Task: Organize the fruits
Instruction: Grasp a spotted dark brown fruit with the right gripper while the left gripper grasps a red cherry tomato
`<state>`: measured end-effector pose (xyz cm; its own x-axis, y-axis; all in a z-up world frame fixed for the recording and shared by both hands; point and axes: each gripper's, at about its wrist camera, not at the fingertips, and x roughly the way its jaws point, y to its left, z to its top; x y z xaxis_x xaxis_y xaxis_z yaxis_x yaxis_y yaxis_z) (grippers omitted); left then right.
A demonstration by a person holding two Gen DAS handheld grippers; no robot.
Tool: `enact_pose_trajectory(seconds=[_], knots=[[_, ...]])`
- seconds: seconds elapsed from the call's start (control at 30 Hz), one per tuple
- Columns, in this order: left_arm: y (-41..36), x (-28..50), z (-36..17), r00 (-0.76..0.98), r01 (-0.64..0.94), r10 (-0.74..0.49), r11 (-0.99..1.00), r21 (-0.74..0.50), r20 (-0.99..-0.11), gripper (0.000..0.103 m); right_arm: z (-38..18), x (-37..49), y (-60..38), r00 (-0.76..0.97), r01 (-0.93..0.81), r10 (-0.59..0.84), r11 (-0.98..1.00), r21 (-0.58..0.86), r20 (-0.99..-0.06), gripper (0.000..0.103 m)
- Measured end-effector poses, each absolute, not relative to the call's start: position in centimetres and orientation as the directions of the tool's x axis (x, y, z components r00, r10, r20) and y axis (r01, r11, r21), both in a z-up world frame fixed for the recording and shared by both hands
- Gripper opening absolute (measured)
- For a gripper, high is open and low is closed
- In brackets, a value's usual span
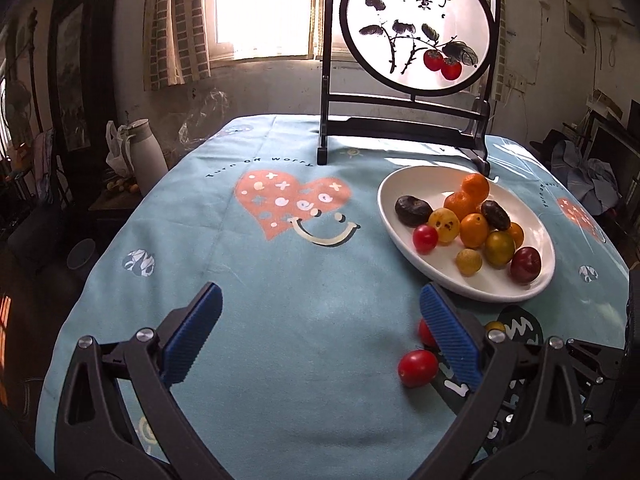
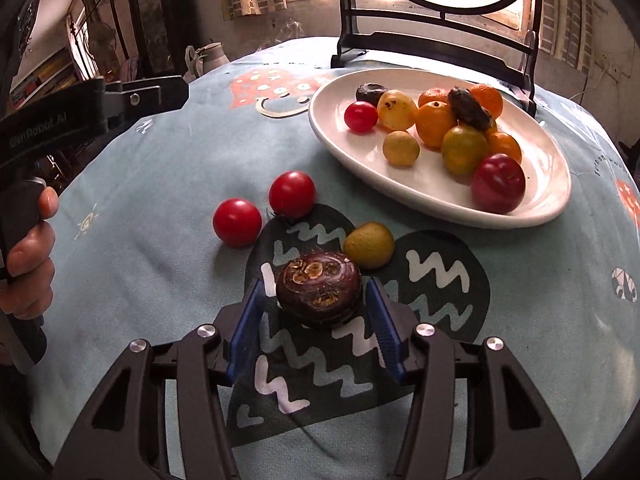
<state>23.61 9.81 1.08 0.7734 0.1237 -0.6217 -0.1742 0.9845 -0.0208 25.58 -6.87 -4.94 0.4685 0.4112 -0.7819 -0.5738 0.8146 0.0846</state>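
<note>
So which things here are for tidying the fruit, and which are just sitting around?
For the job:
- white plate with fruit piled on it
- two red tomatoes on the cloth
- yellow fruit on the cloth
- dark brown fruit between the right gripper pads
- left gripper, open and empty

Just lying about:
- painted screen
- white jug
- blue tablecloth

Black tongs (image 2: 316, 320) with ribbed blue pads (image 2: 244, 332) (silver screws at the joints).
</note>
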Motion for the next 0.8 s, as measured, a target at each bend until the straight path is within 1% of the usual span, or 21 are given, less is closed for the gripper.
enact_pose_trajectory(seconds=[0.03,0.1,0.17,0.23,0.27,0.33,0.37,0.4,0.47,0.5,0.53,0.57,0.7,0.77,0.8], knots=[[9.8,23.6,1.1,0.772,-0.171,0.119,0.985,-0.023,-0.624,0.101,-5.1,25.7,-6.6,0.477,-0.573,0.397,0.817,0.065,-0.784,0.048],[9.7,23.7,1.1,0.773,-0.166,0.121,0.986,-0.014,-0.623,0.101,-5.3,25.6,-6.4,0.483,-0.579,0.386,0.814,0.045,-0.786,0.043],[9.7,23.7,1.2,0.777,-0.165,0.133,0.986,0.005,-0.615,0.101,-5.2,25.6,-6.5,0.486,-0.583,0.378,0.812,0.030,-0.788,0.043],[9.7,23.6,1.2,0.782,-0.154,0.147,0.987,0.041,-0.606,0.101,-4.8,25.6,-7.2,0.466,-0.579,0.397,0.813,0.067,-0.790,0.042],[9.6,23.7,1.1,0.780,-0.116,0.132,0.991,0.065,-0.612,0.101,-4.3,25.6,-7.8,0.451,-0.577,0.427,0.809,0.108,-0.784,0.042],[9.0,23.7,0.2,0.754,0.019,0.042,0.996,0.085,-0.656,0.100,-2.9,25.6,-9.1,0.448,-0.565,0.486,0.804,0.184,-0.750,0.043],[8.6,23.7,-0.2,0.747,0.054,0.020,0.995,0.090,-0.664,0.100,-2.1,25.5,-9.7,0.464,-0.558,0.502,0.805,0.199,-0.730,0.043],[8.1,23.8,-0.6,0.743,0.082,-0.003,0.993,0.087,-0.669,0.098,-1.4,25.5,-10.3,0.487,-0.549,0.507,0.811,0.202,-0.711,0.042],[6.9,24.0,-1.5,0.704,0.182,-0.088,0.981,0.059,-0.704,0.085,-0.6,25.7,-11.3,0.517,-0.528,0.508,0.823,0.211,-0.689,0.042],[6.3,24.1,-2.0,0.683,0.224,-0.116,0.973,0.055,-0.721,0.076,-0.4,25.8,-11.7,0.516,-0.520,0.515,0.823,0.228,-0.684,0.042],[5.7,24.1,-2.4,0.673,0.251,-0.124,0.966,0.068,-0.729,0.072,-0.4,26.0,-12.2,0.513,-0.512,0.525,0.822,0.248,-0.680,0.042],[5.0,24.0,-2.8,0.669,0.270,-0.121,0.959,0.089,-0.734,0.070,-0.3,26.1,-12.5,0.509,-0.505,0.531,0.822,0.264,-0.678,0.042],[3.4,24.0,-4.2,0.646,0.316,-0.118,0.941,0.123,-0.754,0.070,-0.3,26.2,-12.9,0.509,-0.494,0.530,0.825,0.275,-0.678,0.042],[3.0,24.2,-4.7,0.641,0.323,-0.113,0.937,0.134,-0.759,0.064,-0.4,26.1,-13.0,0.507,-0.495,0.534,0.823,0.279,-0.677,0.042],[3.0,24.3,-4.9,0.637,0.324,-0.112,0.937,0.134,-0.763,0.062,-0.3,26.1,-12.9,0.507,-0.496,0.535,0.822,0.279,-0.676,0.042]])
